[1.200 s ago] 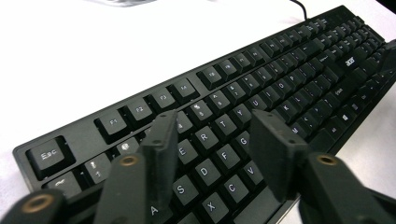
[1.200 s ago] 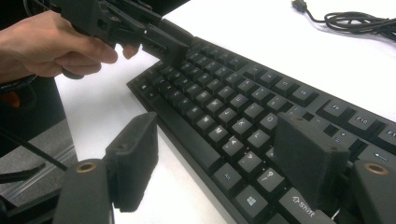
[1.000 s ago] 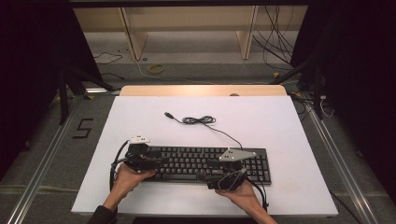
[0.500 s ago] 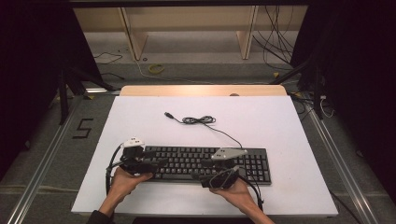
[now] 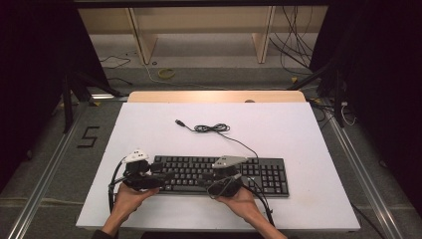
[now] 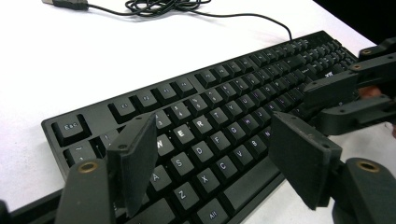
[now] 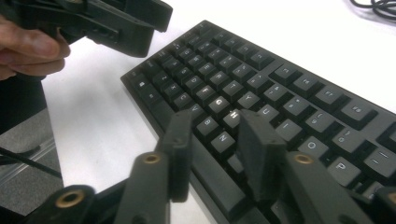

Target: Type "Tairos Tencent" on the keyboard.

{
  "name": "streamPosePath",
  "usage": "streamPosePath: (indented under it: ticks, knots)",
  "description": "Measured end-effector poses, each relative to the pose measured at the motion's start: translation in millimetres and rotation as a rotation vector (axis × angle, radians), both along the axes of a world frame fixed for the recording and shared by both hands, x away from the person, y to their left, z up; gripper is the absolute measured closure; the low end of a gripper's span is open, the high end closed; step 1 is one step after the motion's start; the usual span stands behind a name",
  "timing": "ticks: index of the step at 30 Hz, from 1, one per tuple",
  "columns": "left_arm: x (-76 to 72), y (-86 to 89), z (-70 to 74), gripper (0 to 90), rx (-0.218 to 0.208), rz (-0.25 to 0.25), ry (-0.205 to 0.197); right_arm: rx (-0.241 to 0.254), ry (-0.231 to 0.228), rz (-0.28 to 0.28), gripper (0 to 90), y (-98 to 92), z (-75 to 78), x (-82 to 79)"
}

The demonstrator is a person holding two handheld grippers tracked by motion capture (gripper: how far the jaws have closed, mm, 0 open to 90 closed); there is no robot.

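Observation:
A black keyboard [image 5: 219, 174] lies along the near side of the white table [image 5: 298, 139], and its cable [image 5: 211, 128] coils behind it to a loose USB plug. My left gripper [image 5: 152, 178] hangs over the keyboard's left end. In the left gripper view its jaws [image 6: 215, 135] stand wide, have just been opening, and have the letter keys [image 6: 201, 140] below them. My right gripper [image 5: 220, 181] is over the front edge near the middle. Its jaws [image 7: 215, 123] have just been closing over the space bar [image 7: 219, 179] and bottom letter row, gripping nothing.
A bare wooden strip [image 5: 214, 96] borders the table's far edge, with shelf legs and loose cables on the floor beyond. Metal rails [image 5: 45, 174] run along both sides of the table. The left gripper [image 7: 116, 23] and a hand show at the top left of the right gripper view.
My right gripper has slid left along the keyboard's front edge and its jaws have narrowed. The left gripper has stayed in place with its jaws a little wider.

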State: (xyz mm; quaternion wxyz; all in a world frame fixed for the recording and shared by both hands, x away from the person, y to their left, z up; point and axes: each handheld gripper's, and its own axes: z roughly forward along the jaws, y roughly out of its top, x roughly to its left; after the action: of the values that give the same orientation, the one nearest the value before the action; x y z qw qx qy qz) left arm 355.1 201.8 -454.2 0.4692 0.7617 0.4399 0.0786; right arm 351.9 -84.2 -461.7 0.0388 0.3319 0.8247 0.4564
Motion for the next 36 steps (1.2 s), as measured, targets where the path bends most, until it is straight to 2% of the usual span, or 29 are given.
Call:
streamPosePath:
  ticks: [10,16,29,36]
  knots:
    - [-6.3,3.5,-1.2,32.1,-0.014,0.004,-0.016,-0.040,0.011,-0.002,84.2,11.3,-7.4,7.1]
    - [-9.5,4.1,-3.3,31.3,-0.017,0.005,-0.016,-0.058,0.016,0.002,89.6,14.5,-11.9,10.0]
    - [-15.9,5.0,-5.2,28.6,-0.024,-0.002,-0.039,-0.085,0.023,0.005,90.0,20.7,-17.9,12.8]
    - [-16.8,4.7,-6.0,28.4,-0.029,0.000,-0.035,-0.097,0.027,0.003,90.0,21.7,-20.3,13.4]
